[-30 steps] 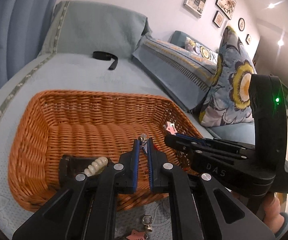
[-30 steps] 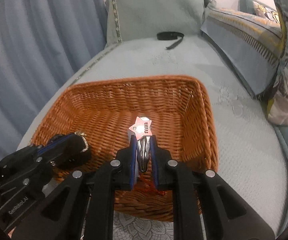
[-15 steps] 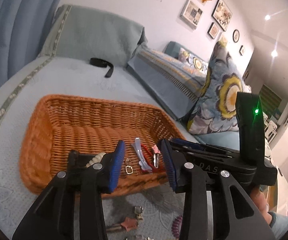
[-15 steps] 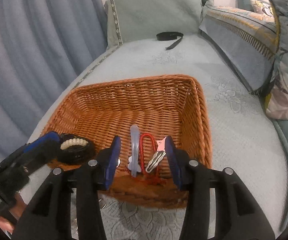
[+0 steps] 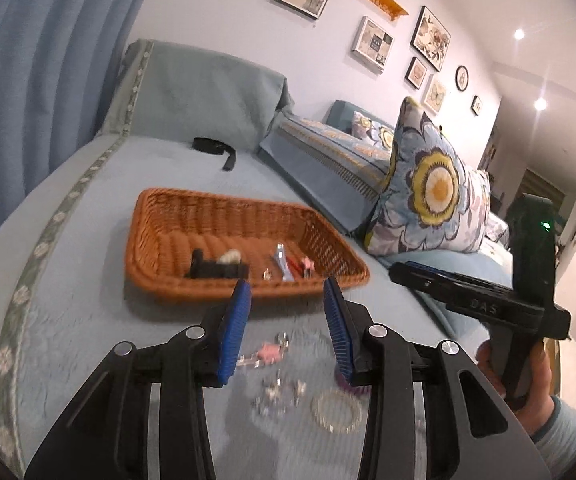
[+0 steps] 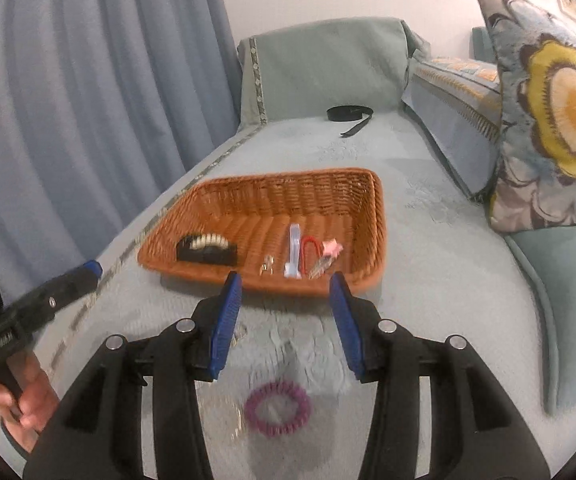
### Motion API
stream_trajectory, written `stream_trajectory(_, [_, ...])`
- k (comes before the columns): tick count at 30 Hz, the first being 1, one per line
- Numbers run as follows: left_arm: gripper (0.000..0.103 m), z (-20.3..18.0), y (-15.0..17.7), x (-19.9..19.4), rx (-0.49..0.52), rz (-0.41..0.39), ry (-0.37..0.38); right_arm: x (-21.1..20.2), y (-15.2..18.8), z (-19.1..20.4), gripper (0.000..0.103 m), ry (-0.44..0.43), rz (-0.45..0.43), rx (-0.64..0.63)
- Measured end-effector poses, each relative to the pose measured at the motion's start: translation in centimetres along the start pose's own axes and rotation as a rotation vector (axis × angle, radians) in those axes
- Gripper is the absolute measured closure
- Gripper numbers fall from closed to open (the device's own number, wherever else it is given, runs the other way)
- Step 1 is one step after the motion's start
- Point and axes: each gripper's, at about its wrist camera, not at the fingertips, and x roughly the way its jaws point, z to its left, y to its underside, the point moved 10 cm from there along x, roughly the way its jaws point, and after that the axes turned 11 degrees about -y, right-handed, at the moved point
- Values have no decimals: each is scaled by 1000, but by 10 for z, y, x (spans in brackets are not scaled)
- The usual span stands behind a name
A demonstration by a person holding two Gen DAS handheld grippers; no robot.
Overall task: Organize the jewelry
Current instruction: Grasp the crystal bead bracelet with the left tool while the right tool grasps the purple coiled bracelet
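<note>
Left gripper [image 5: 286, 322] and right gripper [image 6: 286, 318] (both apparently empty) hang with jaws spread.

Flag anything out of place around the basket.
Several pieces lie loose on the sofa cover, outside the basket: a purple hair tie, a pink clip, a bead bracelet and small silver bits. A black strap lies far behind.

We read "DAS" in pale letters on the black body of the right hand-held gripper [image 5: 398, 270], seen from the left wrist. Lettering on the left hand-held gripper [image 6: 92, 269] is too blurred for us to read.
</note>
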Motion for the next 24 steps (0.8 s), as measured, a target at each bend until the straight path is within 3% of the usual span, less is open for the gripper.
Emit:
stream_trajectory(10, [67,18,50,9,-7,95,-28,7,71,1,61,65,74,-40])
stream_trajectory(19, [67,25,76,26,-20,164,-26,20,92,-16,61,66,97,40])
stream_trajectory(24, [63,17,88,37,25,231,-26,28,101,-21,61,79,146,68])
